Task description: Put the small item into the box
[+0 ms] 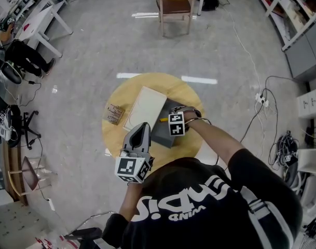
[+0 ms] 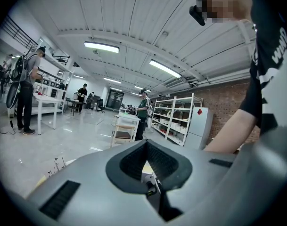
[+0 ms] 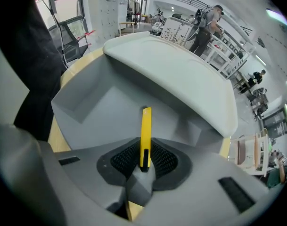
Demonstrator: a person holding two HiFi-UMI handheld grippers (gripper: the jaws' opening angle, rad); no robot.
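Observation:
A grey box (image 1: 161,132) stands open on the round wooden table (image 1: 110,137), its pale lid (image 1: 145,108) tipped back to the left. My right gripper (image 1: 172,113) is shut on a thin yellow strip (image 1: 163,120) just above the box. In the right gripper view the yellow strip (image 3: 145,128) sticks out from between the pads of the right gripper (image 3: 144,157), over the box's grey inside (image 3: 105,109) and below the lid (image 3: 181,74). My left gripper (image 1: 142,127) hovers at the table's near edge, raised. In the left gripper view the left gripper (image 2: 145,157) is shut, with nothing in it.
A small brown packet (image 1: 114,113) lies on the table left of the lid. A wooden chair (image 1: 176,7) stands beyond the table. White desks (image 1: 41,19) are at far left, and cables with a power strip (image 1: 260,98) lie on the floor at right.

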